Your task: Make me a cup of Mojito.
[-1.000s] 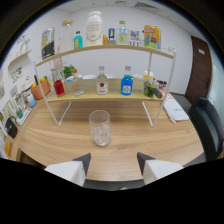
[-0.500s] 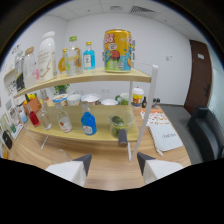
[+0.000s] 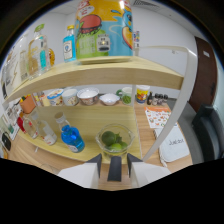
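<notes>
While the tool gapes empty, the lime bowl sits just ahead.

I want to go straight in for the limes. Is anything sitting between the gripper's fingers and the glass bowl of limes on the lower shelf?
Nothing visible does. The glass bowl of limes stands just ahead of the open gripper, with only bare shelf between. The blue bottle stands beside the bowl, off the direct line.

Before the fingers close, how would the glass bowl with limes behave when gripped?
The glass bowl, just ahead of the open fingers, looks smooth, so probably slippery and breakable. The limes inside are round and may roll if it tilts.
</notes>
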